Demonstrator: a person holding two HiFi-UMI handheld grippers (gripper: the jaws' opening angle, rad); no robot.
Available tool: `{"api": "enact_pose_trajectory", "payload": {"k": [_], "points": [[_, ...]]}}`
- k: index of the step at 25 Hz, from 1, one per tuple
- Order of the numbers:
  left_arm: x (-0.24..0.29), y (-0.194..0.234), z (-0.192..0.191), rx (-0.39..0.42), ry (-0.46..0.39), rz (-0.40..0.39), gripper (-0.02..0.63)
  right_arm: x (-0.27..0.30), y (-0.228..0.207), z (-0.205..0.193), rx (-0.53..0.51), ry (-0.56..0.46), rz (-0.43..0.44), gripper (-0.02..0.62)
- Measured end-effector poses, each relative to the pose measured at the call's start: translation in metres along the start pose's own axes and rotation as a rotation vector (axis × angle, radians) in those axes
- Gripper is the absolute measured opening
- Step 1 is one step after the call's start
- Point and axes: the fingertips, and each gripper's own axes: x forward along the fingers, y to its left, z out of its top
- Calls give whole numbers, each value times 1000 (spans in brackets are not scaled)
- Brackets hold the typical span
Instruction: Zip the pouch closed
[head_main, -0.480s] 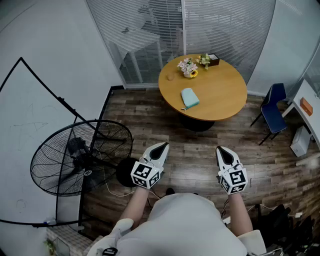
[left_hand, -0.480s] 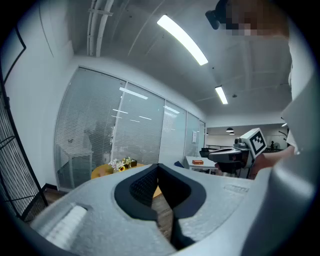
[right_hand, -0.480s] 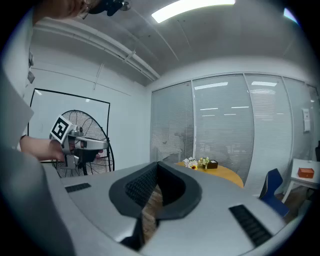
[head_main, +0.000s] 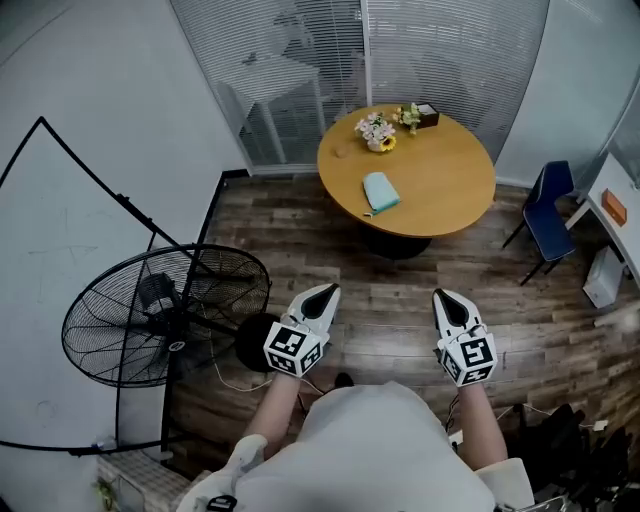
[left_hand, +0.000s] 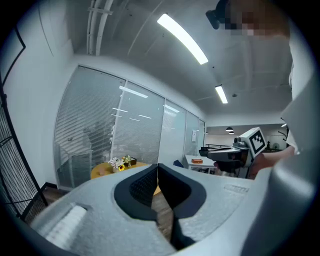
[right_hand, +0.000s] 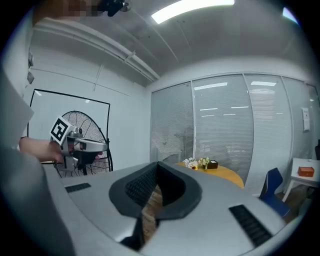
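- One teal pouch (head_main: 380, 192) lies on the one round table (head_main: 455, 195), toward its near left edge.
- Only the head view shows the pouch and the standing fan (head_main: 160, 315); each gripper view shows the other gripper.
- Two grippers, the left gripper (head_main: 322, 293) and the right gripper (head_main: 445, 298), are held side by side, pointing at the table and well apart from it. Both have their jaws pressed together on nothing.

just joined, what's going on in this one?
Nothing is being handled yet. A person holds the left gripper and the right gripper out in front, each with its jaws together and nothing between them. The teal pouch lies on the round table across the room, apparently out of reach from here, near some flowers. A floor fan stands to the person's left.
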Motion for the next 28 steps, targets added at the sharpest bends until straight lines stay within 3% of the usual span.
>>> {"api": "enact_pose_trajectory", "payload": {"k": [12, 23, 28], "points": [[-6, 14, -10, -3, 32, -18, 20, 8, 12, -6, 40, 15, -45, 5], [-18, 35, -19, -8, 28, -66, 22, 25, 50, -13, 34, 43, -59, 14], [-24, 40, -25, -2, 48, -92, 72, 26, 62, -19, 42, 49, -79, 38]]}}
